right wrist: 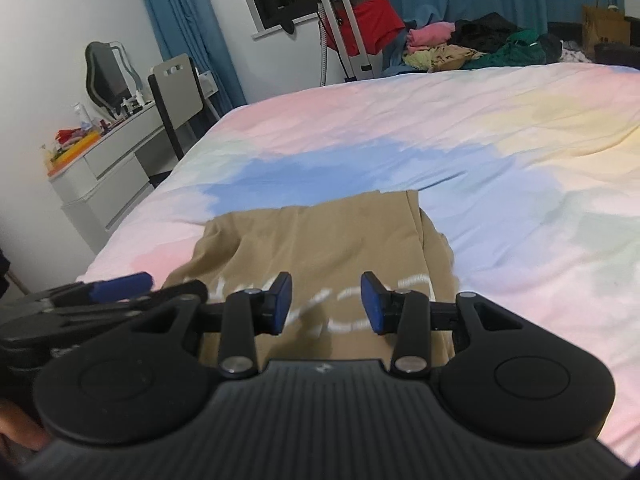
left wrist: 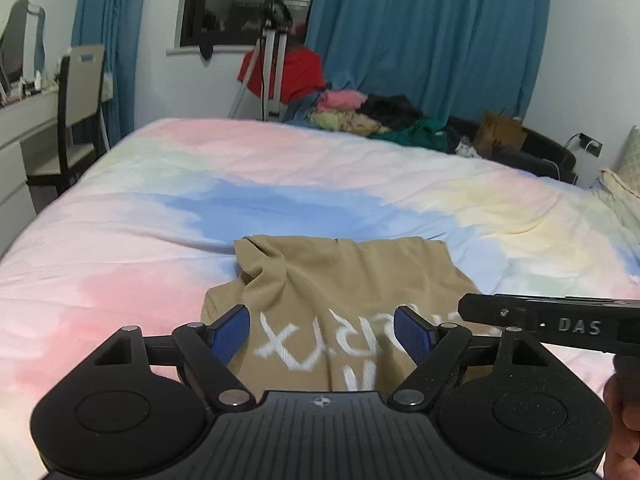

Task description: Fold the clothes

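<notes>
A tan garment [left wrist: 340, 276] with white lettering lies partly folded on the pastel bedspread [left wrist: 140, 208], its far edge bunched at the left. My left gripper [left wrist: 322, 332] hovers over the near part of it, open wide, with nothing between the blue pads [left wrist: 230, 332]. The right gripper's black body [left wrist: 560, 322] reaches in from the right edge. In the right wrist view the same garment [right wrist: 320, 232] lies under my right gripper [right wrist: 326, 304], whose jaws stand partly open and hold no cloth. The left gripper's blue pad [right wrist: 120, 282] shows at the left.
A heap of mixed clothes [left wrist: 360, 114] sits beyond the bed's far edge by a red garment on a stand [left wrist: 288, 72]. A white dresser and chair [left wrist: 76, 92] stand left. A brown paper bag [left wrist: 500, 132] and pillows [left wrist: 624, 184] are at the right.
</notes>
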`<action>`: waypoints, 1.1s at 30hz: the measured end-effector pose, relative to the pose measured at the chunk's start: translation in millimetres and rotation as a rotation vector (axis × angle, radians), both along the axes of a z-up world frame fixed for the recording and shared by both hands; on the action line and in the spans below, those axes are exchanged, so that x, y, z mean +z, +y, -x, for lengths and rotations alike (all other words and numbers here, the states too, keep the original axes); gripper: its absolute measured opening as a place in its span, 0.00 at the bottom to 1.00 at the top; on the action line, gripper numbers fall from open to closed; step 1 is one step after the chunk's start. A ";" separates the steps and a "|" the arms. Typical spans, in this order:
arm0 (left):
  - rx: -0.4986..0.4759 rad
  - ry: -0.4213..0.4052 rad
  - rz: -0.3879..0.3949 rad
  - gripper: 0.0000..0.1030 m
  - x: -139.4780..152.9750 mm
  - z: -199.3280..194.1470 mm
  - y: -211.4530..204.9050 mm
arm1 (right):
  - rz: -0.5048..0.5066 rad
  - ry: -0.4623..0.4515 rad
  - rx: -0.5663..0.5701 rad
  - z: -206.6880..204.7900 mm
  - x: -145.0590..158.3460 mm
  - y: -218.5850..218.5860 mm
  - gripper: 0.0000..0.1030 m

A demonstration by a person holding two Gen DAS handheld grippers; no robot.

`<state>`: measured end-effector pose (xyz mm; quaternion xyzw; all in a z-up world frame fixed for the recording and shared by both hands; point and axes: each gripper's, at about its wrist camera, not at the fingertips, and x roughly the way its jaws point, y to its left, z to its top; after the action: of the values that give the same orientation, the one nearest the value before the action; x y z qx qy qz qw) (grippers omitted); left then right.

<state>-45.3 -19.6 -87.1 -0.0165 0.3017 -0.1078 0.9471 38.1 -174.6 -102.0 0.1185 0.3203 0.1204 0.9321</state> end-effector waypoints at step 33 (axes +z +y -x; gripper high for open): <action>0.214 0.491 0.763 0.85 -75.0 -2.6 72.0 | -0.164 0.149 -0.095 -13.7 -44.1 -14.0 0.38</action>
<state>-42.7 52.5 -162.1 -0.4198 0.4525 -0.1057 0.7797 51.8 -188.7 -146.1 0.2179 0.3718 0.0928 0.8976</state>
